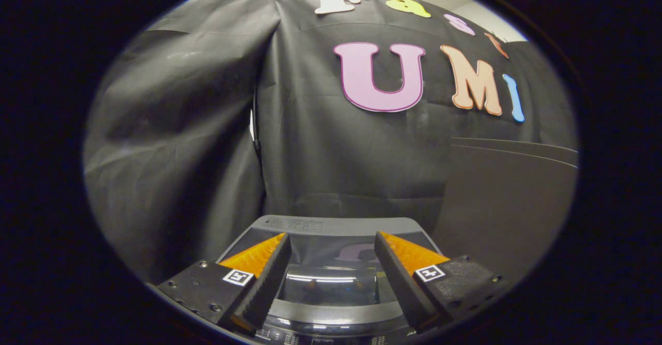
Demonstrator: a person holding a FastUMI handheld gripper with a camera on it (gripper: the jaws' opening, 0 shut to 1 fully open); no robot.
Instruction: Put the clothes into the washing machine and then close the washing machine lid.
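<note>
Below, the fingers [331, 262] stand wide apart (holding nothing) above the washing machine's [331, 226] closed lid [331, 283].

washing machine [331, 283] front cut off; tool [331, 252] fingers hide its sides.

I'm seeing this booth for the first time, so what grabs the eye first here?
The gripper first: its two fingers stand apart, open, holding nothing. Between and just beyond them lies the grey top-loading washing machine, its glossy dark glass lid down flat. Behind it hangs the creased black cloth wall, with a dark flat panel leaning beside the machine.
</note>
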